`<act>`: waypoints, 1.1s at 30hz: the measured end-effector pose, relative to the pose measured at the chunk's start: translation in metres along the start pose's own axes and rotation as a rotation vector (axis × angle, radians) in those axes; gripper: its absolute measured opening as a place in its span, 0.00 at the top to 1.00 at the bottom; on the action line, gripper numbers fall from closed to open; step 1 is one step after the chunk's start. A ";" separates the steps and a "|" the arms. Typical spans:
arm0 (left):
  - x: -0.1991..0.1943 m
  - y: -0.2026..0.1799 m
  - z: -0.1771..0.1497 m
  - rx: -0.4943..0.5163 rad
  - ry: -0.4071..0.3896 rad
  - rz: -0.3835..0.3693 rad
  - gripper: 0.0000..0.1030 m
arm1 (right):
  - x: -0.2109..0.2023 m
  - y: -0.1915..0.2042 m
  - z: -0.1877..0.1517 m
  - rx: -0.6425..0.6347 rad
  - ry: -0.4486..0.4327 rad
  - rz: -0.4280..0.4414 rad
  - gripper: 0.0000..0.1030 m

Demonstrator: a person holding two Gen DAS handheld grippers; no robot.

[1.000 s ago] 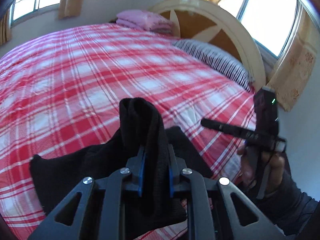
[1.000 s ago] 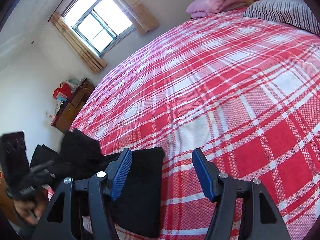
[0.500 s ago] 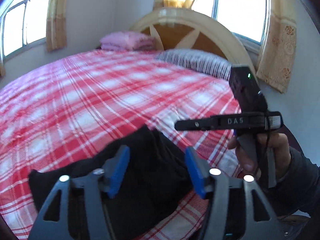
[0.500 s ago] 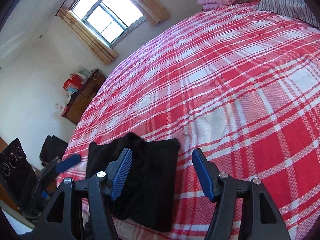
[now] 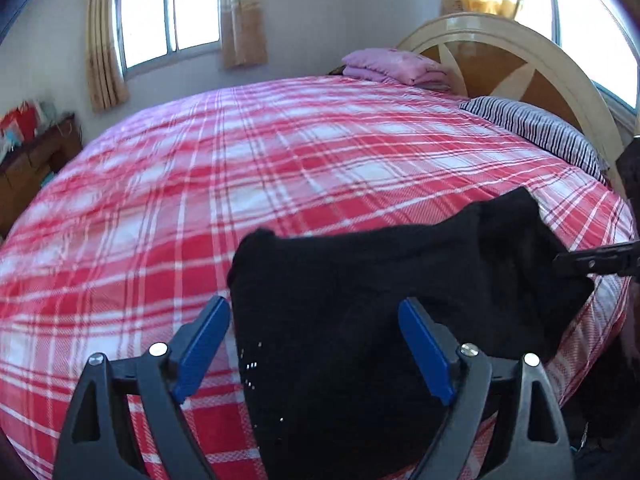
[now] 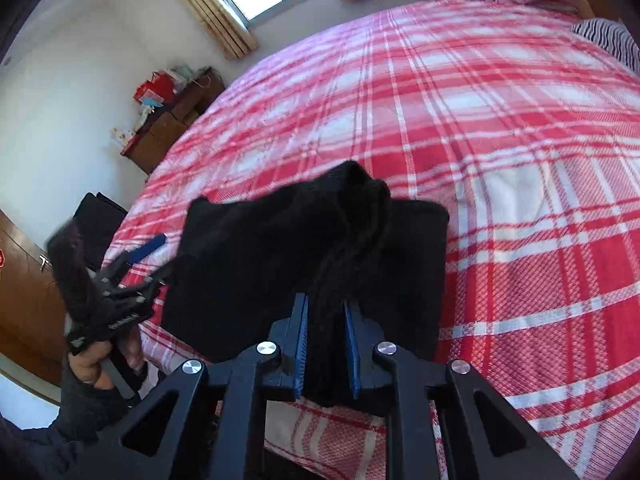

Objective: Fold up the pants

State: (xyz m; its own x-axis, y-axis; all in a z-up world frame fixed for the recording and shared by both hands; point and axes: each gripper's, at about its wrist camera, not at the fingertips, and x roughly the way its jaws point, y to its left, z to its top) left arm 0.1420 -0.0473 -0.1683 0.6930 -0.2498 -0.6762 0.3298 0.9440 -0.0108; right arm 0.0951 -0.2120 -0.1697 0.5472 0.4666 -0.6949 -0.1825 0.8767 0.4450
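Right wrist view: right gripper (image 6: 326, 346) closing, fingers pinching a raised fold of pants (image 6: 280, 264) on bed (image 6: 500, 128). Left gripper (image 5: 316, 348) angled down, opening, pants seemingly below, unpinched.

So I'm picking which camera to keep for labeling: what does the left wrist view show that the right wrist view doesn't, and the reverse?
Only the left wrist view shows the arched headboard and the left gripper from behind, its jaws opening, pads clear of the cloth.

Only the right wrist view shows the right gripper, jaws closing with a bunched ridge of cloth between the pads, and the gloved hand that holds the left gripper.

Both show the black pants on the red plaid bed, the pink folded bedding and the striped pillow.
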 end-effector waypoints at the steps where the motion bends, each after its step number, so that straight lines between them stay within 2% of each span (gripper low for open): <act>1: 0.000 0.002 -0.002 -0.013 0.003 -0.008 0.14 | -0.007 0.001 0.000 -0.009 -0.016 0.002 0.85; 4: 0.000 0.002 -0.004 -0.026 0.000 -0.008 0.12 | -0.014 -0.001 -0.003 -0.031 -0.016 -0.055 0.85; 8: 0.008 0.002 -0.011 -0.029 0.011 0.008 0.07 | 0.003 -0.028 -0.016 0.031 0.069 -0.090 0.82; 10: 0.012 0.003 -0.014 -0.029 0.021 0.005 0.07 | 0.000 -0.034 -0.015 0.060 0.051 -0.055 0.76; 11: 0.013 0.004 -0.015 -0.028 0.024 0.005 0.07 | -0.005 -0.034 -0.012 0.058 0.043 -0.070 0.68; 13: 0.014 0.006 -0.016 -0.034 0.022 0.008 0.06 | -0.023 -0.026 -0.002 0.011 -0.048 -0.134 0.58; 15: 0.014 0.009 -0.016 -0.047 0.020 0.011 0.04 | -0.036 -0.018 0.008 -0.014 -0.118 -0.145 0.57; 17: 0.015 0.011 -0.017 -0.056 0.020 0.010 0.04 | -0.040 -0.014 0.018 -0.012 -0.151 -0.104 0.57; 19: 0.015 0.011 -0.018 -0.061 0.020 0.009 0.04 | -0.031 -0.011 0.027 -0.006 -0.153 -0.080 0.57; 21: 0.014 0.010 -0.017 -0.057 0.016 0.016 0.04 | -0.013 -0.014 0.034 0.013 -0.115 -0.064 0.57; 22: 0.014 0.009 -0.017 -0.054 0.015 0.018 0.04 | -0.003 -0.016 0.037 0.020 -0.092 -0.078 0.59; 23: 0.015 0.009 -0.017 -0.052 0.015 0.020 0.04 | 0.005 -0.018 0.039 0.031 -0.078 -0.111 0.74; 24: 0.014 0.009 -0.017 -0.051 0.013 0.020 0.04 | 0.010 -0.021 0.036 0.037 -0.076 -0.135 0.85; 25: 0.015 0.009 -0.017 -0.050 0.011 0.021 0.03 | 0.014 -0.025 0.036 0.037 -0.074 -0.156 0.92; 27: 0.016 0.010 -0.018 -0.050 0.010 0.026 0.00 | 0.018 -0.035 0.035 0.045 -0.071 -0.181 0.95; 30: 0.019 0.011 -0.020 -0.060 0.019 0.018 0.00 | 0.020 -0.050 0.035 0.095 -0.051 -0.131 0.95; 33: 0.019 0.009 -0.019 -0.054 0.020 0.025 0.00 | 0.023 -0.046 0.034 0.058 -0.051 -0.152 0.95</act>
State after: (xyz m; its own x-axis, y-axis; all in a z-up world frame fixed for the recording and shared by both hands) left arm 0.1458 -0.0393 -0.1950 0.6878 -0.2223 -0.6911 0.2774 0.9602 -0.0328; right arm 0.1440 -0.2455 -0.1869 0.6058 0.3210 -0.7280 -0.0478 0.9280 0.3694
